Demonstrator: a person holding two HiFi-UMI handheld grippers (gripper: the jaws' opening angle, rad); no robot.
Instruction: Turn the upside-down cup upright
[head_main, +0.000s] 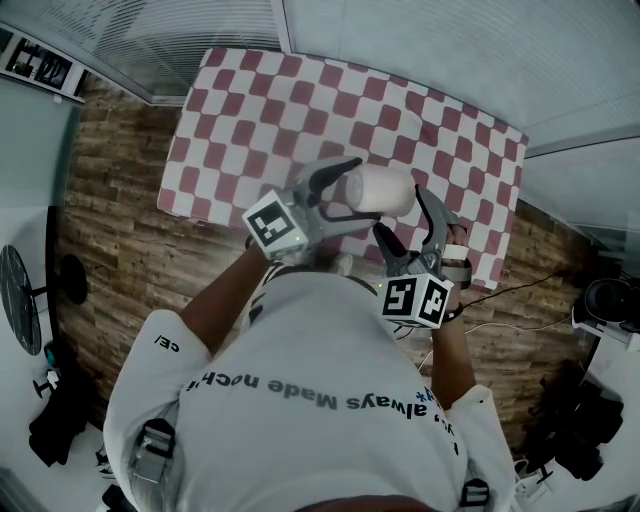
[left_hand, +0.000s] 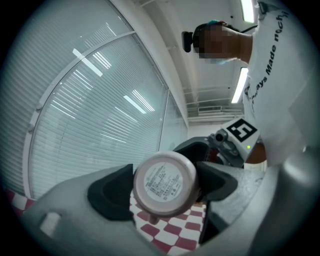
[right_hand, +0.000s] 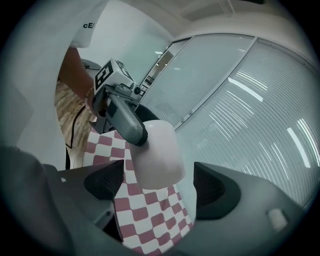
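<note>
**Desk:** Surface and room, please.

**Operator:** Item one: a rectangular table under a red-and-white checked cloth (head_main: 260, 110). Item two: a brown wood-plank floor (head_main: 110, 230) around it. Item three: glass walls with closed white slatted blinds (left_hand: 90, 100) along the table's far side. A black cable (head_main: 510, 292) trails over the floor at the right.

**Desk:** And the cup?

**Operator:** Item four: one pale pink, smooth-sided cup (head_main: 385, 190). I see it lying on its side, over the near part of the cloth. Its flat base carries a round printed label and faces my left camera.

**Desk:** Tools?

**Operator:** My left gripper (left_hand: 165, 187) has its jaws clamped on the cup, with a dark pad pressed on either side near the base. My right gripper (right_hand: 157, 182) has its jaws spread wide. The cup's other end sits between them, with a gap at each pad, so they press on nothing.
</note>
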